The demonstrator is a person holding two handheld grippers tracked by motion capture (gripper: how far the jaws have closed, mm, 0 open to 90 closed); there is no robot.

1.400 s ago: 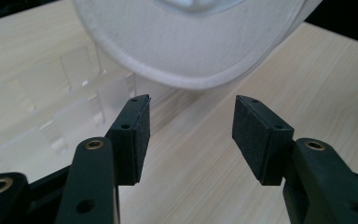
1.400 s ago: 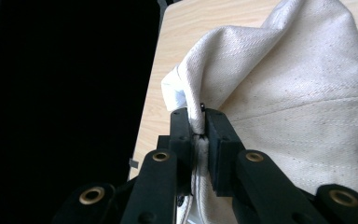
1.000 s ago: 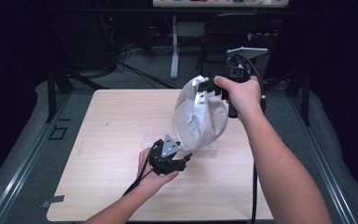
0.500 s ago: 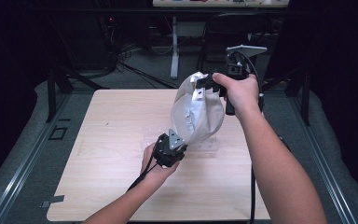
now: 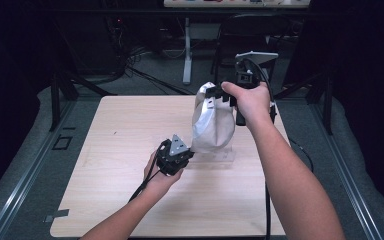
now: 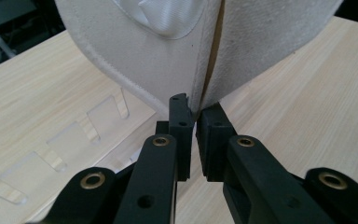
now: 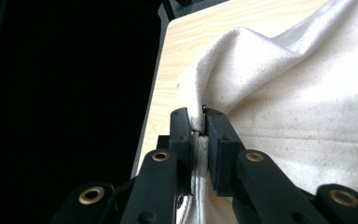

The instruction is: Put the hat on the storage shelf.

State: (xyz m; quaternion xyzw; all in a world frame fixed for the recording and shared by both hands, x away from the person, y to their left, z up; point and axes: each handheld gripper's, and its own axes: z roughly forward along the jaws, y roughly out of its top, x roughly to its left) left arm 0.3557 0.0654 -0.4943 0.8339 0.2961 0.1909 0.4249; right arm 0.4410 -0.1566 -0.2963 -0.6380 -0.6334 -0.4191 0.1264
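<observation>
While our right gripper (image 5: pixel 215 95) stays clamped on the top edge of the white cloth bag (image 5: pixel 211 125), lifting it above the table (image 5: pixel 110 150), our left gripper (image 6: pixel 193 122) has just pinched shut on the bag's bottom corner, beside the clear plastic stand (image 6: pixel 65 149).

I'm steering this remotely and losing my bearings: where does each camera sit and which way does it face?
High view: above the person's side, facing forward and down on the table; both forearms, left gripper, right gripper.
Left gripper view: on the left gripper, facing the white cloth bag's lower edge.
Right gripper view: on the right gripper, facing the bag's top edge.
All three share the bag and table.
</observation>
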